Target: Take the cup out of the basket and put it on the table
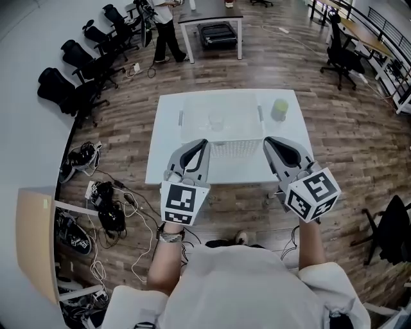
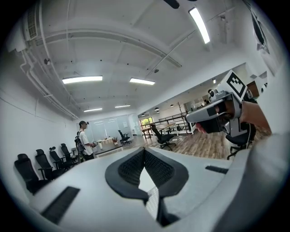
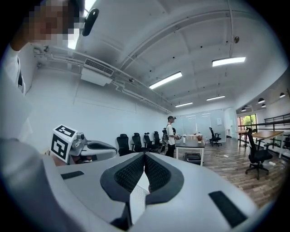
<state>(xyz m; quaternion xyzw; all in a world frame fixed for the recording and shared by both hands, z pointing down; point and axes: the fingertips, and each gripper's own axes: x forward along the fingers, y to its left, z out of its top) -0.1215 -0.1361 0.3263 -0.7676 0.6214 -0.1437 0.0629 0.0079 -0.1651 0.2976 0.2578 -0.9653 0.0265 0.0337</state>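
A white mesh basket (image 1: 226, 148) stands on the white table (image 1: 166, 142). Inside it I make out a pale, see-through cup (image 1: 216, 122). A green cup (image 1: 280, 108) stands on the table just right of the basket. My left gripper (image 1: 204, 142) hovers over the basket's near left corner, and its jaws (image 2: 144, 150) meet at the tips with nothing between them. My right gripper (image 1: 266, 139) hangs over the near right corner, likewise shut and empty (image 3: 144, 155). Both gripper views point out across the room, so neither shows the cup.
Black office chairs (image 1: 77, 77) line the left wall. A person (image 1: 166, 29) stands by a far table (image 1: 210, 18). Cables and gear (image 1: 106, 202) lie on the floor at the left, beside a wooden desk (image 1: 32, 241). More chairs (image 1: 341, 58) stand at the right.
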